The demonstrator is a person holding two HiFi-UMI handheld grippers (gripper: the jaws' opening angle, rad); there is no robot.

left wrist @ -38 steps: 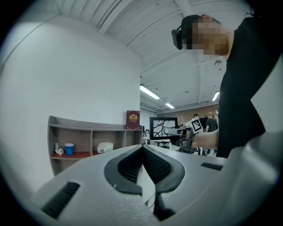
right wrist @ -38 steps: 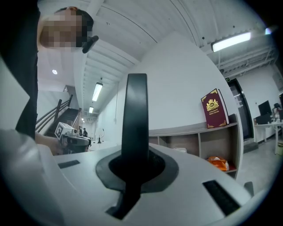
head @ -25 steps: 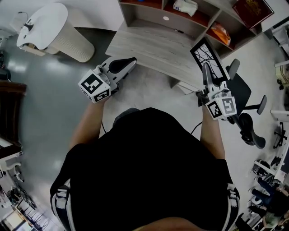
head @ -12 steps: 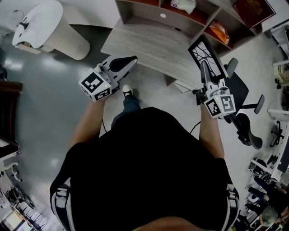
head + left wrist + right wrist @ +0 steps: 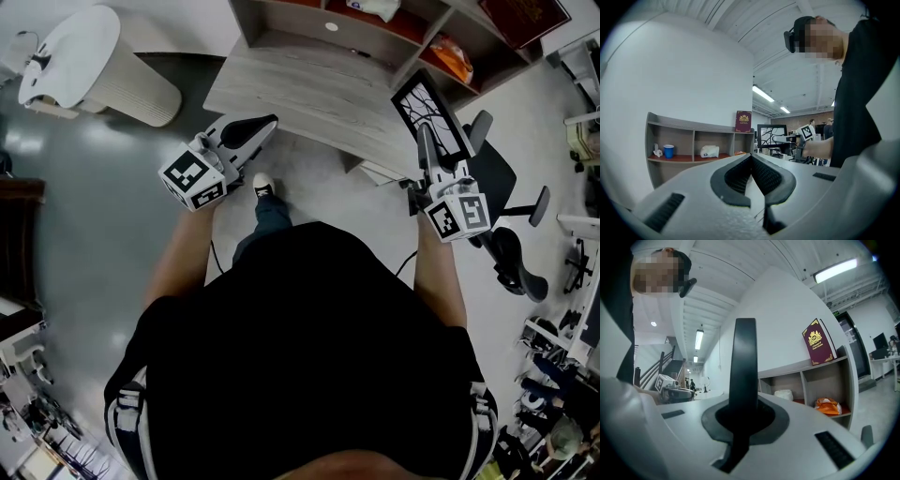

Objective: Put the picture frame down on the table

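Right gripper (image 5: 425,142) pinches the picture frame (image 5: 427,105) hard between its two jaws. In the right gripper view the frame stands edge-on as a dark upright bar rising out of the closed jaws. The head view shows it tipped a little, its black border and branch drawing facing up and to the left. It is held over the right end of the pale wood-grain table (image 5: 309,89), not laid flat on it; whether its lower edge touches the top cannot be told.

The left gripper (image 5: 267,125) hovers near the table's front-left edge, above the grey floor. Its jaws are pressed together with nothing between them — the left gripper view shows the ribbed pads meeting at the tip. The two grippers are well apart, one at each side of the person's dark torso.

Behind the table stands a shelf unit (image 5: 684,125). A dark red book (image 5: 743,121) stands upright on top, and a blue cup (image 5: 669,151) and a white bundle (image 5: 709,151) sit in separate compartments. An orange packet (image 5: 828,406) lies in another compartment. A black office chair (image 5: 497,183) sits just beyond the right gripper, and the person's shoe (image 5: 263,184) shows below the table's front edge.
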